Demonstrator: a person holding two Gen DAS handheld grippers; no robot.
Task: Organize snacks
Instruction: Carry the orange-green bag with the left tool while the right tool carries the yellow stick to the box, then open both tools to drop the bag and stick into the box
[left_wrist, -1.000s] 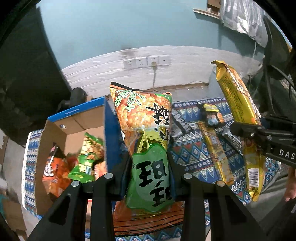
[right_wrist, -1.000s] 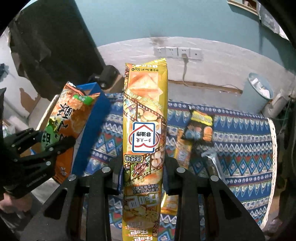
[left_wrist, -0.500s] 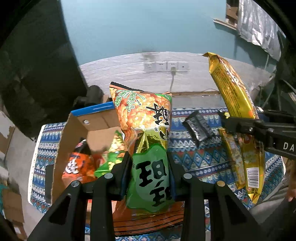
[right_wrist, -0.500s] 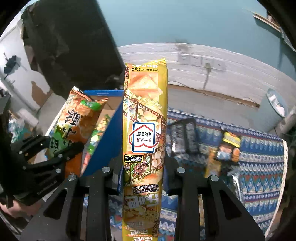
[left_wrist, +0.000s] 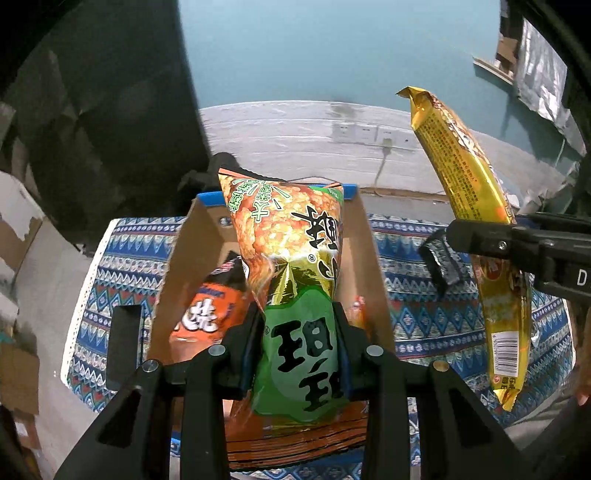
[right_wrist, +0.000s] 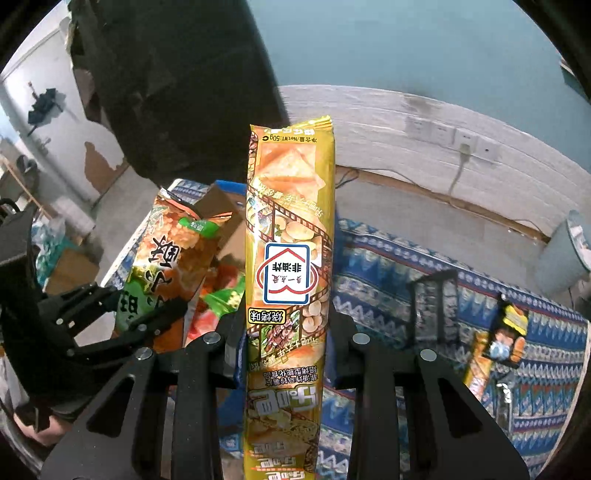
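My left gripper (left_wrist: 298, 343) is shut on an orange-and-green snack bag (left_wrist: 291, 266) and holds it upright over the open cardboard box (left_wrist: 373, 266). The box holds an orange packet (left_wrist: 210, 314) and other snacks. My right gripper (right_wrist: 286, 343) is shut on a long yellow snack pack (right_wrist: 290, 236), held upright to the right of the box. The yellow pack also shows in the left wrist view (left_wrist: 469, 184), and the orange-and-green bag in the right wrist view (right_wrist: 166, 258).
The box stands on a blue patterned cloth (right_wrist: 388, 266). A black packet (right_wrist: 432, 306) and a yellow-and-black packet (right_wrist: 506, 336) lie on the cloth to the right. A grey bin (right_wrist: 565, 251) stands on the floor beyond, wall sockets (right_wrist: 454, 138) behind.
Both grippers have moved left with their packs. The left bag now sits directly over the box opening; the right gripper has come close beside the box.
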